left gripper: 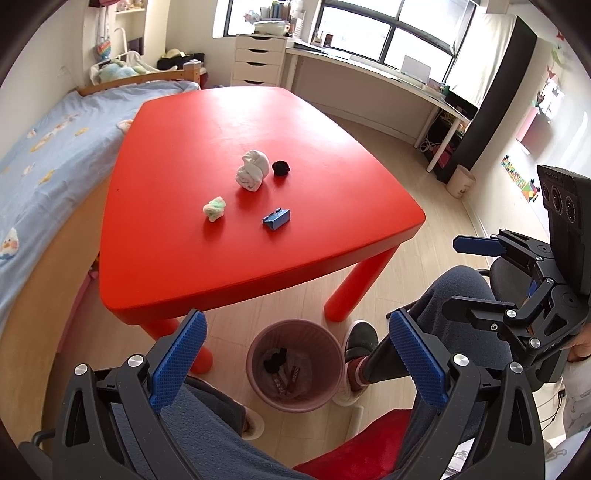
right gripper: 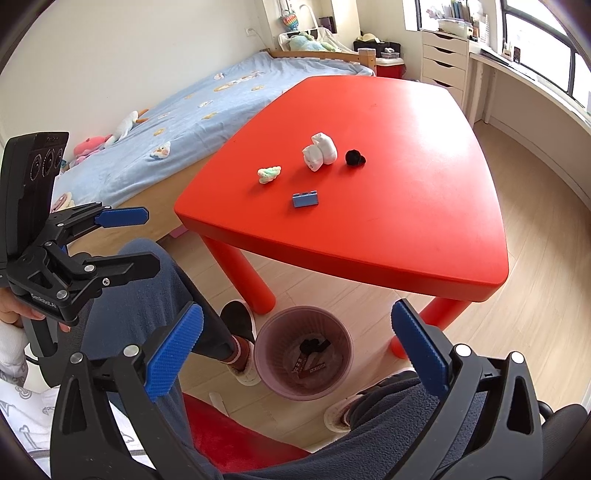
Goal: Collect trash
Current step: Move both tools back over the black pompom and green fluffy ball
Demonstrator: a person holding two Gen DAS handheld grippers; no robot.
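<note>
Bin point(left gripper: 293, 363) below open hand-held grippers point(left gripper: 295, 354).

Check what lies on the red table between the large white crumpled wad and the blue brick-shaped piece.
Nothing: bare red tabletop separates the large white crumpled wad from the blue brick-shaped piece. Both wrist views show it.

Bright daylight from the windows point(left gripper: 388, 33). Soft sheen across the red table point(left gripper: 258, 122), short soft shadows beside the small items on it. Both views sharp at centre, strongly bowed at edges, dark vignette in every corner.
</note>
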